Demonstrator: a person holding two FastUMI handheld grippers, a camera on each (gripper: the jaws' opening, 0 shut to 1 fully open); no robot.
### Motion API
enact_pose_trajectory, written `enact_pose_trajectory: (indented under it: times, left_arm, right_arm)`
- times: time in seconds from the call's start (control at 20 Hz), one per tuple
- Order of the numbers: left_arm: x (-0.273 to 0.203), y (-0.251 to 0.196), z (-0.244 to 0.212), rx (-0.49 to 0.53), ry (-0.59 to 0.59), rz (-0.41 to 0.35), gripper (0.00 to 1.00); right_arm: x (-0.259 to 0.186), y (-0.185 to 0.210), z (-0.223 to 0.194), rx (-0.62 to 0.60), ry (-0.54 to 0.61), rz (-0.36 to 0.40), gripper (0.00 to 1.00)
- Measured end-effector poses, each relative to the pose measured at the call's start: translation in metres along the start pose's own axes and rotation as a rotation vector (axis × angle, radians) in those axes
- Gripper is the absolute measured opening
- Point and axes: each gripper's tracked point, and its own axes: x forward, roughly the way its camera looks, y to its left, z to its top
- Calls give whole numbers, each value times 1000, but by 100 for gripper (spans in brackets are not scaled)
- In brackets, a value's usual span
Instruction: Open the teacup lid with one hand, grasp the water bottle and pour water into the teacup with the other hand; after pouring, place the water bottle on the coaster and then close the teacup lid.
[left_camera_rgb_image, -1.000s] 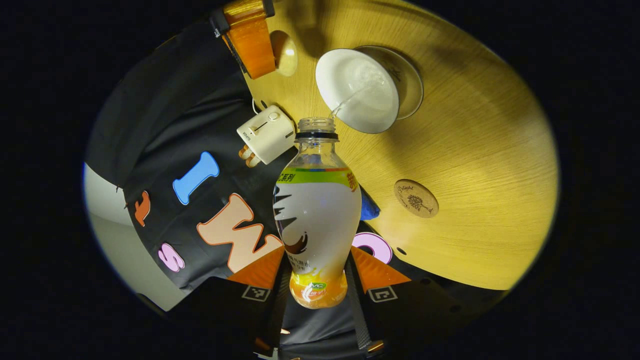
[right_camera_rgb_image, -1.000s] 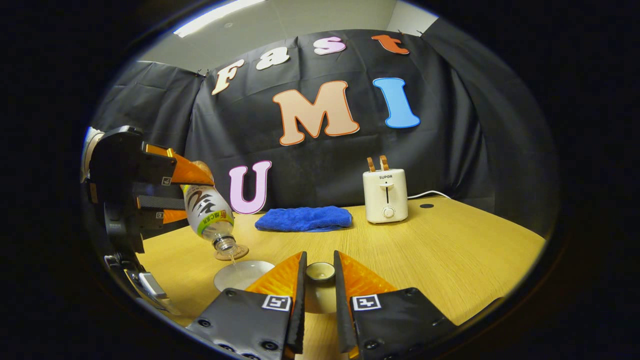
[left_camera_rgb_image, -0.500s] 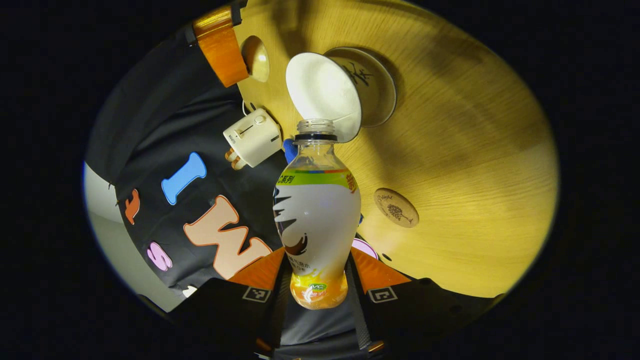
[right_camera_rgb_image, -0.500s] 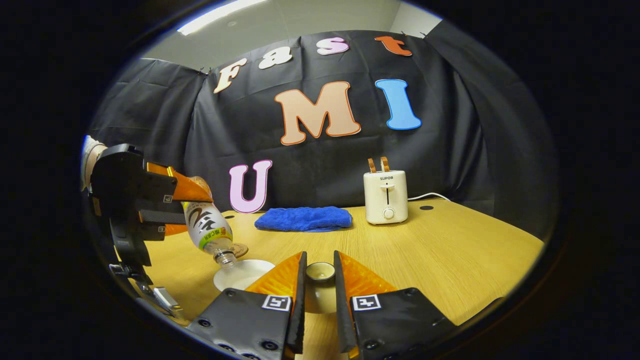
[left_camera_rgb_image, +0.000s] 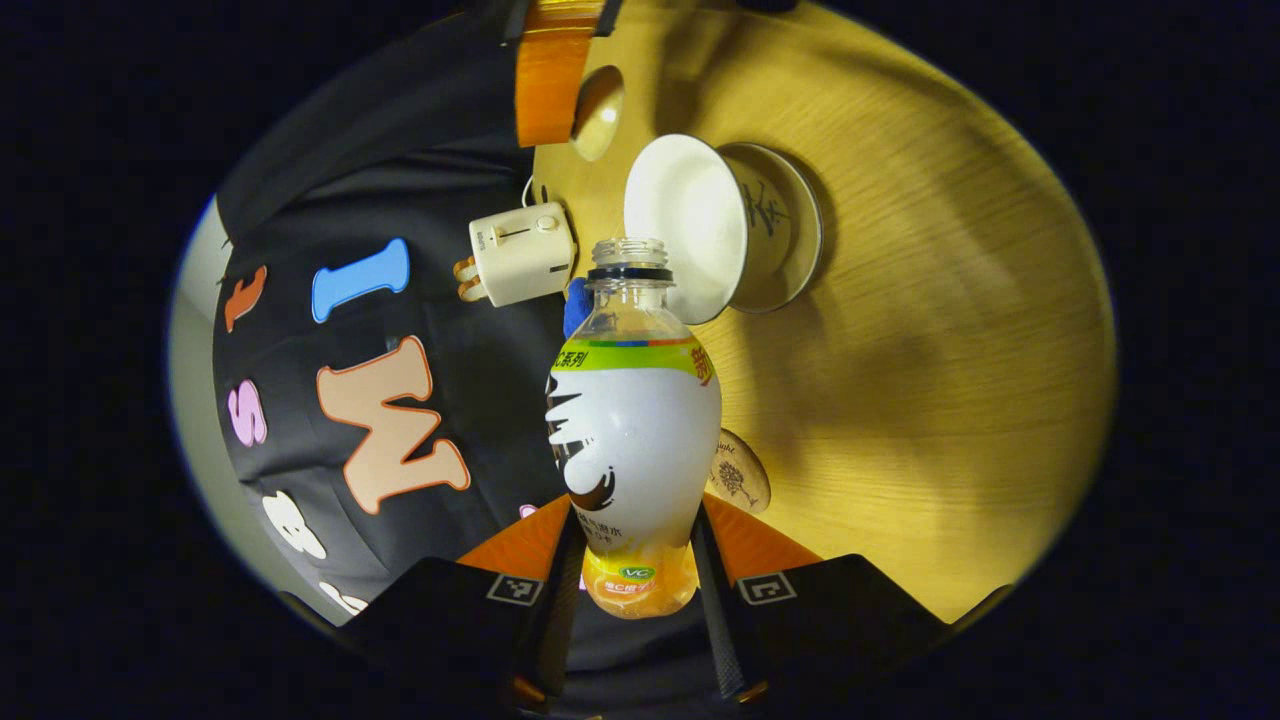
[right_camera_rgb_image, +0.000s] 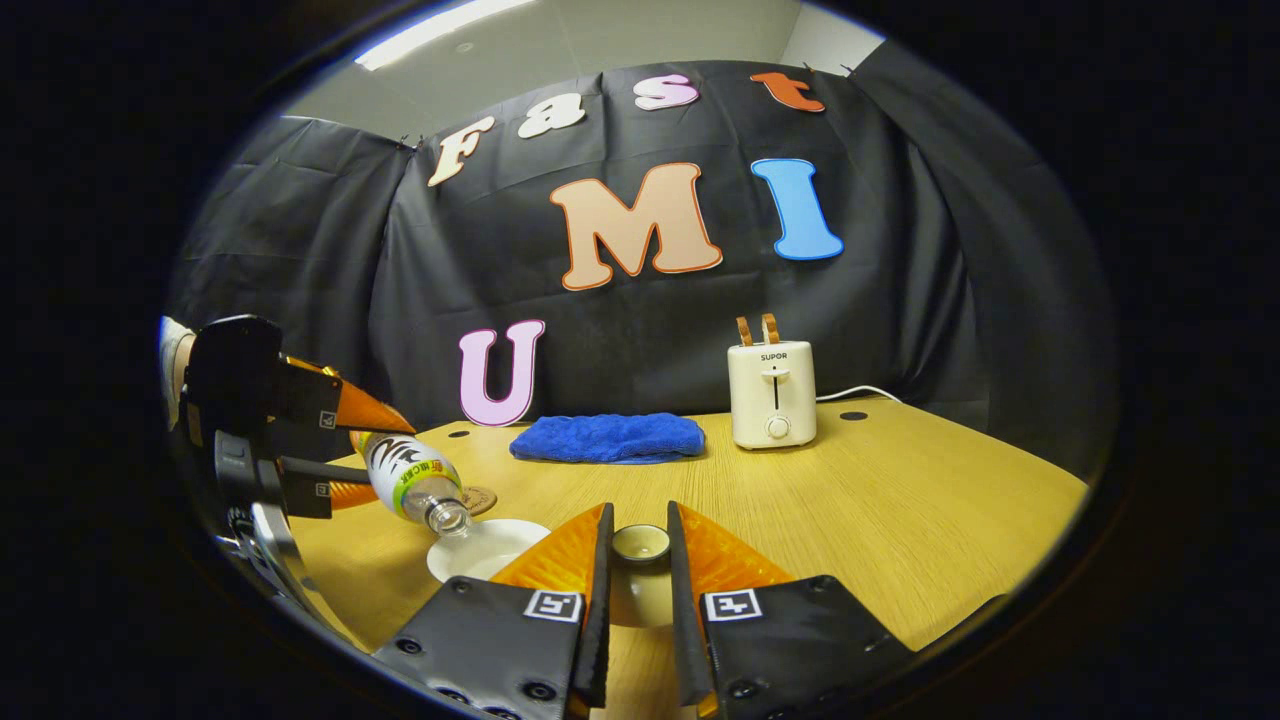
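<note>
While the teacup lid (right_camera_rgb_image: 640, 545) is clamped by its knob in the right hand-held gripper (right_camera_rgb_image: 638, 560) above the tabletop (right_camera_rgb_image: 900, 500), the tilted water bottle (left_camera_rgb_image: 634, 420) is gripped by the left hand-held gripper (left_camera_rgb_image: 634, 560), its mouth over the teacup (right_camera_rgb_image: 487, 549); the coaster (right_camera_rgb_image: 478, 498) lies just beyond.

Print on three things
A brand word on the toaster (right_camera_rgb_image: 770, 392) front; a printed label around the water bottle (left_camera_rgb_image: 634, 430); small script on the coaster (left_camera_rgb_image: 738, 482).

So the water bottle (right_camera_rgb_image: 405, 473) has swung down lower next to the teacup (right_camera_rgb_image: 487, 547) and tipped flatter, almost sideways now. The water stream from a second ago is gone, and the left gripper (right_camera_rgb_image: 330, 445) dropped with it.
</note>
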Motion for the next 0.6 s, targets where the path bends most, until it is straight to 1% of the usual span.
enact_pose_trajectory:
  times: [0.1, 0.15, 0.25, 0.3, 0.4, 0.45, 0.5, 0.6]
  left_arm:
    - [-5, -2, 1, -64, -20, 4, 55]
    - [-7, -3, 0, -110, -25, 5, 55]
    - [-12, -5, -3, -275, -50, 15, 55]
    - [-15, -2, -2, -324, -59, 22, 55]
    - [-16, -2, -5, -426, -72, 40, 54]
    - [-16, -1, -5, -474, -79, 45, 55]
    - [-17, -3, -3, -540, -93, 46, 55]
    - [-18, -9, 1, -620, -124, 39, 55]
  right_arm:
    - [1, 0, 0, -3, 0, -1, 30]
    - [1, 0, 0, -3, -1, -2, 33]
    - [0, 0, 0, -3, -2, -2, 33]
    - [0, 0, 0, -3, -1, -3, 30]
    - [0, 0, 0, -4, -1, -4, 32]
    - [0, 0, 1, -6, -1, -4, 30]
    - [0, 0, 0, -10, -2, -5, 30]
    - [0, 1, 1, -16, -3, -6, 30]
